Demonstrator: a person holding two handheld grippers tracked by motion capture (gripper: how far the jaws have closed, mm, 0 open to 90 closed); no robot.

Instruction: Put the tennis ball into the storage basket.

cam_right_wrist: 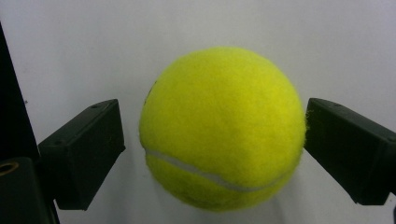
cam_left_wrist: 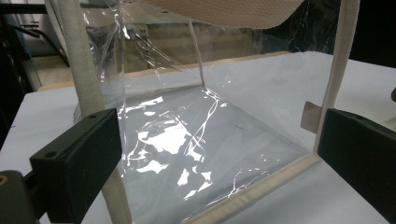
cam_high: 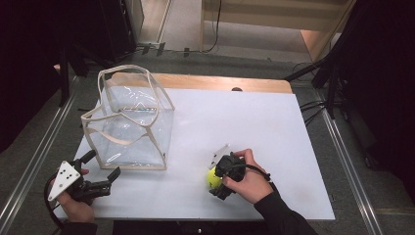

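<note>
A: What's the biggest thing on the bench (cam_high: 274, 147)?

B: The clear bag (cam_high: 131, 128), a see-through plastic cube with cream webbing along its edges and two looped handles on top. It stands upright at the bench's far left, mouth open. I see nothing inside it, only glare on the plastic and the white bench through its walls.

A: And your left side?

B: My left gripper (cam_high: 100, 172) sits at the near-left corner, just beside the bag's near bottom edge. Its jaws are released, spread wide. In the left gripper view, one cream corner post (cam_left_wrist: 86, 79) rises just behind one jaw and another strip stands by the other, with the bag's wall between them; I can't tell whether either jaw touches the webbing.

A: What's hard to make out?

B: The reflections hide parts of the bag's floor, and its top is cut off in that view. From above, my right hand (cam_high: 249, 178) covers most of the right gripper (cam_high: 215, 178).

A: Where's the ball?

B: The tennis ball (cam_right_wrist: 222, 128), bright yellow, lies on the bench near its front edge, well apart from the bag. It is between my right jaws. One jaw looks to be at its fuzz, the other stands clear with a gap, so the ball isn't gripped.
</note>
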